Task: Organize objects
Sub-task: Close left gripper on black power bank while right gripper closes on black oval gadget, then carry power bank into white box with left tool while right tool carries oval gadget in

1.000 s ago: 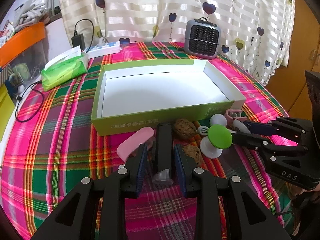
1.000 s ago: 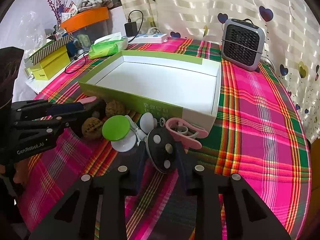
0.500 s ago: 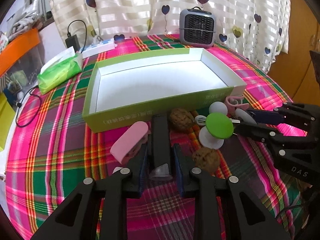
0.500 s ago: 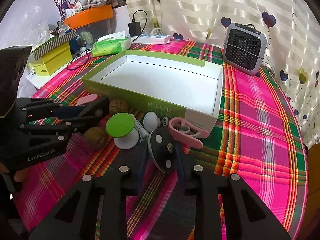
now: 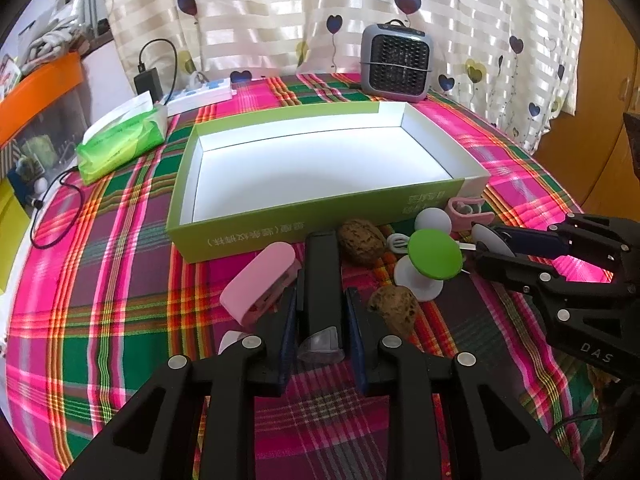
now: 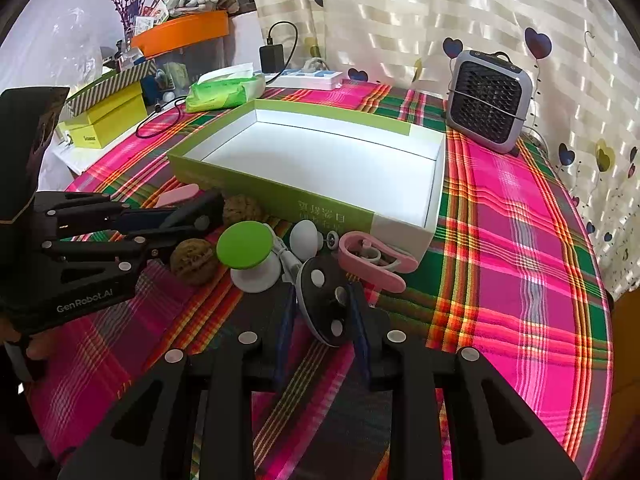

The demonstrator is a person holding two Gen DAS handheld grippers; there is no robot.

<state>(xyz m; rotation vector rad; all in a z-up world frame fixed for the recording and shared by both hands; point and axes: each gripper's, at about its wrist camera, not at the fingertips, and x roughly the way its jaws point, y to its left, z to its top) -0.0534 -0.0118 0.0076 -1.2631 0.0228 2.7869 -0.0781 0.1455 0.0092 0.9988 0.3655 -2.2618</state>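
In the left wrist view, the left gripper is closing its jaws on a black bar-shaped object with a clear cap at its near end; the blue pads flank it and seem to touch its sides, and its long axis runs toward twelve o'clock, straight at the near wall of the green box. A pink case lies at ten o'clock, a walnut just beside the right finger at two o'clock, a second walnut at one o'clock. The right gripper enters from three o'clock. In the right wrist view, the right gripper is clamped on a black disc with white dots, held tilted on edge (this view alone shows its face); the empty box lies at twelve o'clock, a green-topped knob at eleven, a pink clip at one. The left gripper sits at nine o'clock, the bar hidden within it. Both hands look about equally near the box; lifting forward over its wall likely comes next.
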